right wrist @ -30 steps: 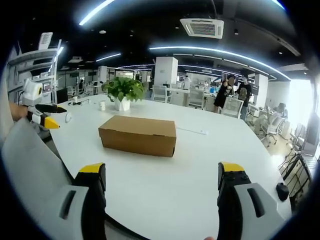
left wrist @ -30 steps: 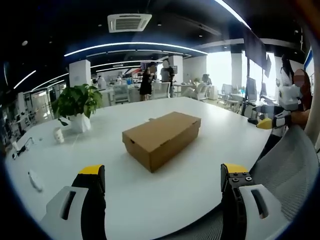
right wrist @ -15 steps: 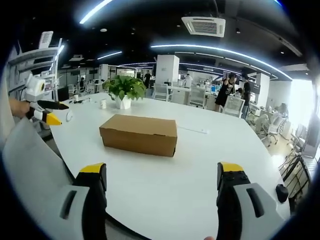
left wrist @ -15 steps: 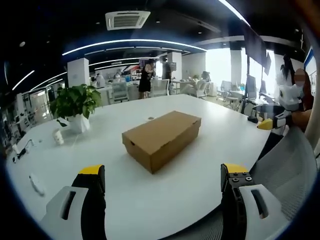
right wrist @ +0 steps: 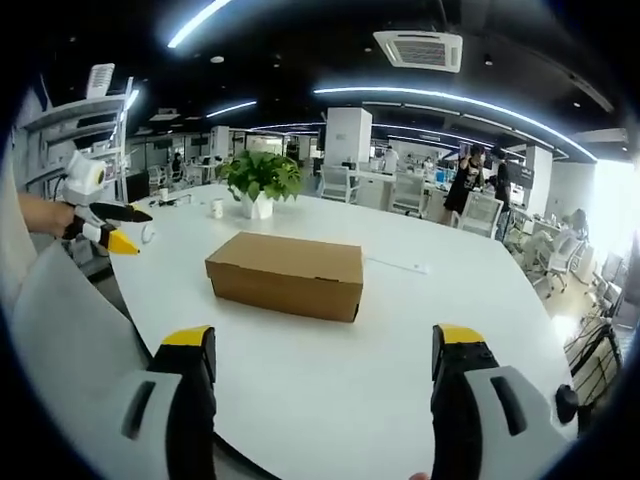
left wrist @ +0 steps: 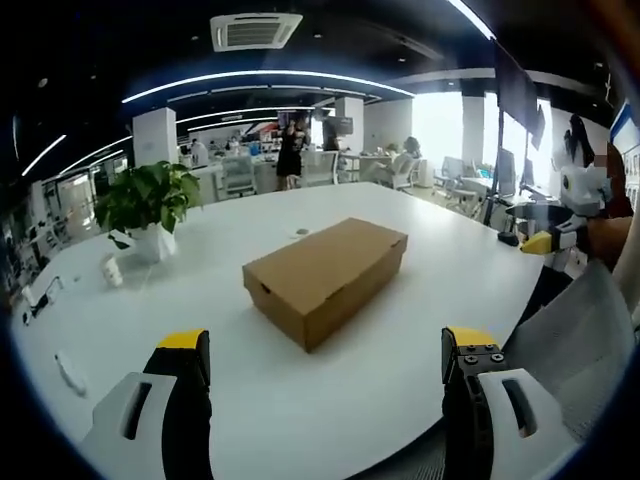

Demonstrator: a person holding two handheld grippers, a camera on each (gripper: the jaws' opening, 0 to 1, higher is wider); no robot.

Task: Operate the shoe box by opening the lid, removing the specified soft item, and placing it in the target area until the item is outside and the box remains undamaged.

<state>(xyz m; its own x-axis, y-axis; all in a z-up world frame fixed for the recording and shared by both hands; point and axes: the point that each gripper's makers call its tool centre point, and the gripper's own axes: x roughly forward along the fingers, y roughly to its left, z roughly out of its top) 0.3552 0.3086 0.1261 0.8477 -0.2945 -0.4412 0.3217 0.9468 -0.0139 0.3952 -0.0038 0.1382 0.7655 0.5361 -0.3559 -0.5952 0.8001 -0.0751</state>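
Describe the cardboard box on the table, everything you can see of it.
The box is plain brown cardboard, long and low, with a lid closed flush over it. It looks undamaged and unmarked, apart from a small notch at one end. It lies flat near the middle of the white table, set at an angle to both views, with nothing touching it but the table.

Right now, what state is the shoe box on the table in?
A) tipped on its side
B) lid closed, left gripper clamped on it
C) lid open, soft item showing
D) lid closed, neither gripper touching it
D: the shoe box sits flat with its lid down, and the left gripper and right gripper stand open, short of it.
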